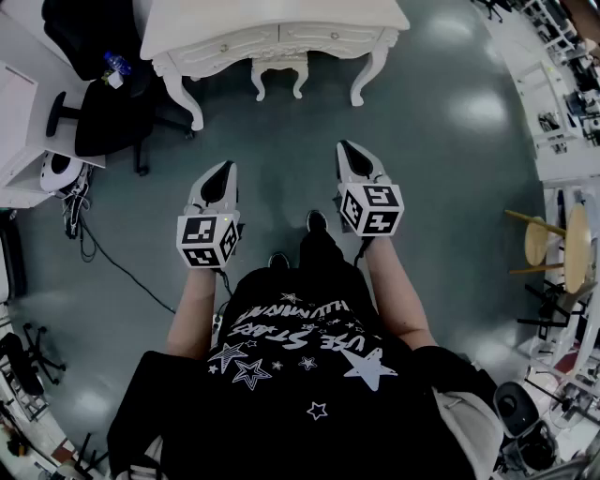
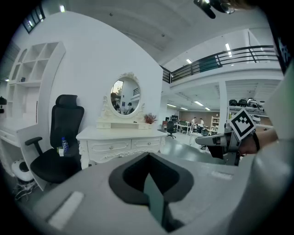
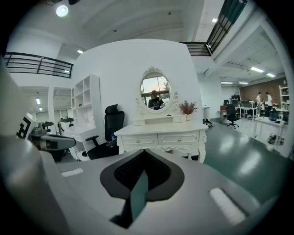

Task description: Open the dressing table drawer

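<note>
The white dressing table (image 1: 272, 23) stands at the far end of the floor, a good way ahead of me, with both its drawers (image 1: 230, 44) shut. My left gripper (image 1: 226, 169) and right gripper (image 1: 347, 148) are held side by side in the air at waist height, pointing at the table. Both are shut and hold nothing. In the left gripper view the table (image 2: 119, 136) lies beyond the shut left gripper (image 2: 148, 156), with its knobbed drawers (image 2: 108, 147) below the top. The right gripper view shows the table (image 3: 161, 130) and drawers (image 3: 178, 138) above the shut right gripper (image 3: 144, 151).
A white stool (image 1: 278, 70) sits under the table. A black office chair (image 1: 103, 112) and a white desk (image 1: 23, 131) stand to the left. Cables (image 1: 112, 262) trail on the floor at left. A wooden stool (image 1: 553, 239) stands at right. An oval mirror (image 3: 155, 92) tops the table.
</note>
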Demonstrator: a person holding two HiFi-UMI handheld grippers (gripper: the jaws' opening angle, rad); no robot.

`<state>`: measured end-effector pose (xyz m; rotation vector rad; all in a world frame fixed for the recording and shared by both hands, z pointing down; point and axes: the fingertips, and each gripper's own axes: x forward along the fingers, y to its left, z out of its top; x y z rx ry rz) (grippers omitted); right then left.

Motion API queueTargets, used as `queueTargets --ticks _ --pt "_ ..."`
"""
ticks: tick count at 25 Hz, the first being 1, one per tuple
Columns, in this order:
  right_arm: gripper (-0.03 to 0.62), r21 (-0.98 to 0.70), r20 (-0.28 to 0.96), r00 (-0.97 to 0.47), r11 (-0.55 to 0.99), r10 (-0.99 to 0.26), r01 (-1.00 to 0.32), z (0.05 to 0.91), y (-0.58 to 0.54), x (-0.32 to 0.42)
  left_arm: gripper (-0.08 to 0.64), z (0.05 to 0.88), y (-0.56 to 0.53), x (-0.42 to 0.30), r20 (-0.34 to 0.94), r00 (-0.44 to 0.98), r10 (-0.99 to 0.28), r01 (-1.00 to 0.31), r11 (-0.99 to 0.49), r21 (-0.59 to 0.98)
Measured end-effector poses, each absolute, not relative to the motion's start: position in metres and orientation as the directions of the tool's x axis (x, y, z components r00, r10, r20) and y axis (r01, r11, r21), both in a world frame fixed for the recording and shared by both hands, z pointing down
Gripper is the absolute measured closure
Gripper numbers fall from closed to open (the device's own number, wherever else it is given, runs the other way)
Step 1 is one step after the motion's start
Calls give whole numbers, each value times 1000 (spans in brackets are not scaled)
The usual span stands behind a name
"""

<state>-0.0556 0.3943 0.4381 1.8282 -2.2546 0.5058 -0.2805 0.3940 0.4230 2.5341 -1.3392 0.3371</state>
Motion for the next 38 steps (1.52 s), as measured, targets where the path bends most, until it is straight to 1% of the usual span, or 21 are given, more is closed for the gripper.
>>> queueTargets --ticks 8,12,15,18,21,22,23,24,27,30,38 --pt "565 -121 362 -222 191 -906 -974 432 399 -63 560 419 401 -280 323 553 -768 -828 -551 108" --pt "565 -119 371 -219 187 -903 -975 436 404 -70 560 427 406 -285 330 568 -754 -819 -556 139" --pt "565 -135 377 -212 173 -902 -976 443 410 -73 560 437 413 -292 346 568 -747 -820 -551 155" --pt "563 -160 356 -190 140 -915 -977 441 413 -73 560 440 413 -297 351 573 -740 -817 -550 175" --pt "561 -155 356 -190 142 -915 -978 439 409 -75 560 437 408 -300 345 579 -739 -812 -558 169" --pt "540 -155 356 -195 148 -914 -977 438 406 -75 560 435 404 -299 342 579 -740 -813 -559 167" --pt "473 -159 356 -200 152 -913 -976 438 402 -74 560 434 399 -298 339 578 -742 -813 -558 167" --pt "427 -163 358 -204 154 -911 -975 438 398 -73 560 432 395 -297 336 578 -744 -814 -556 167" --pt "364 -172 372 -205 150 -905 -974 442 384 -69 560 428 382 -292 330 577 -747 -814 -556 166" --pt "342 -187 372 -214 153 -903 -971 448 362 -64 560 430 366 -286 338 574 -746 -817 -554 162" --pt "341 -225 366 -275 202 -889 -953 462 261 -31 560 441 282 -252 370 534 -760 -842 -518 150"
